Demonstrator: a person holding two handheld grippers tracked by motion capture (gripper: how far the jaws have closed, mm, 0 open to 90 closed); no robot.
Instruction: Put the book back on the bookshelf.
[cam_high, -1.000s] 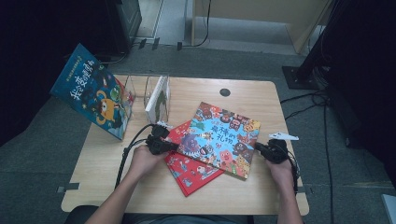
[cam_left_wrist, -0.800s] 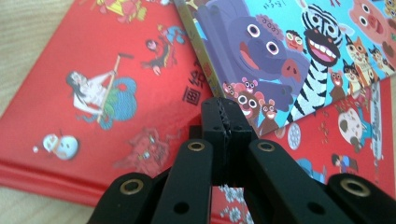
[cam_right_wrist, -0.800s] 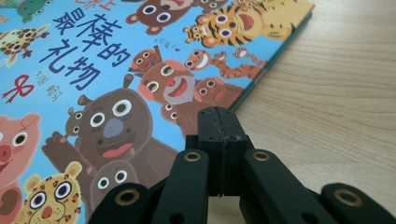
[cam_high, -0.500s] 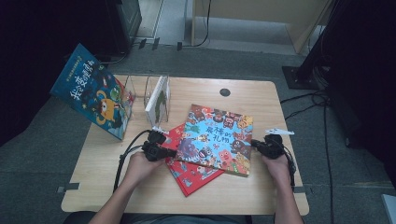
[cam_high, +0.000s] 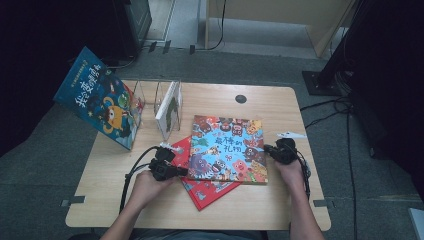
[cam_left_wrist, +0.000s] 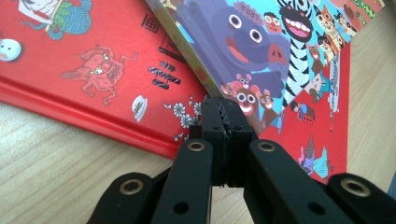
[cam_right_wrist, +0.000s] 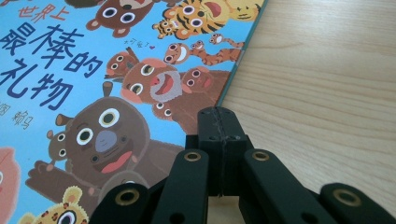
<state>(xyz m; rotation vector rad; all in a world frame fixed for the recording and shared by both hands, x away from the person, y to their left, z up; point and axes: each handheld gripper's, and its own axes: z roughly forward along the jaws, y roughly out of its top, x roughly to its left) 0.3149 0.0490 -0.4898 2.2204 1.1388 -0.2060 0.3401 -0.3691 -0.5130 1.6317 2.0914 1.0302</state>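
Observation:
A blue picture book (cam_high: 227, 149) with cartoon animals lies flat mid-table, partly on top of a red book (cam_high: 202, 189). My left gripper (cam_high: 183, 171) is shut, with its tips against the blue book's left edge. In the left gripper view the closed jaws (cam_left_wrist: 226, 114) meet the blue book's (cam_left_wrist: 280, 42) corner above the red book (cam_left_wrist: 93, 70). My right gripper (cam_high: 270, 151) is shut at the blue book's right edge. In the right gripper view its jaws (cam_right_wrist: 218, 122) rest over the cover's (cam_right_wrist: 93, 93) border beside bare wood.
A clear divider rack holding an upright white book (cam_high: 169, 107) stands at the back left. A large blue book (cam_high: 97, 97) leans there past the table's left edge. A white scrap (cam_high: 291, 134) and a black grommet (cam_high: 240, 99) lie on the wooden table (cam_high: 260, 210).
The blue book has turned from a tilt to lie square with the table. Both hands shifted with it, the right one inward toward the book's edge.

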